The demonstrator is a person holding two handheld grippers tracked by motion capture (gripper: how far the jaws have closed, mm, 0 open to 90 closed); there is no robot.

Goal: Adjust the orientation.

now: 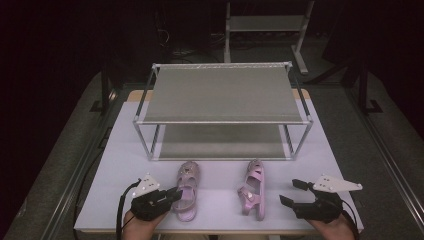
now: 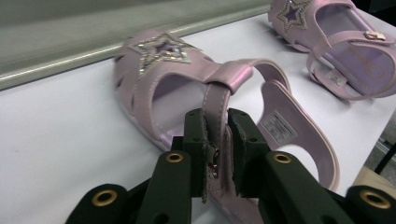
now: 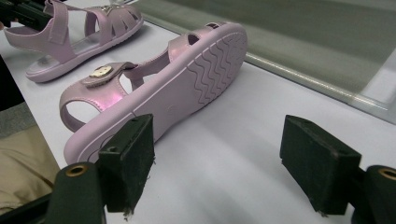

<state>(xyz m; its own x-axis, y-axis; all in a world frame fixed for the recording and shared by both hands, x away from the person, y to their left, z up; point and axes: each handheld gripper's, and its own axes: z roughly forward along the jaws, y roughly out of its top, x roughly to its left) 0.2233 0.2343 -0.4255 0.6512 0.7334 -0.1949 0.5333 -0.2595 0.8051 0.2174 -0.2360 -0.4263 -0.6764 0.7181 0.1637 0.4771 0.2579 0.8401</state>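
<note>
Two pink sandals lie on the white table (image 1: 125,150) in front of me. The left sandal (image 1: 186,194) (image 2: 159,60), with a glittery star on its toe, stands upright. My left gripper (image 1: 172,196) (image 2: 215,140) is shut on its ankle strap (image 2: 215,100), both pads pressing the strap from either side. The right sandal (image 1: 252,191) (image 3: 205,70) lies tipped on its side, its ribbed sole facing my right gripper (image 1: 289,191) (image 3: 224,154). That gripper stands open just right of the sandal's heel, with nothing between its pads.
A two-tier metal shoe rack (image 1: 220,92) with grey shelves stands behind the sandals, both shelves bare. The table's front edge runs just below both hands. Dark floor and a metal frame (image 1: 265,30) lie beyond the rack.
</note>
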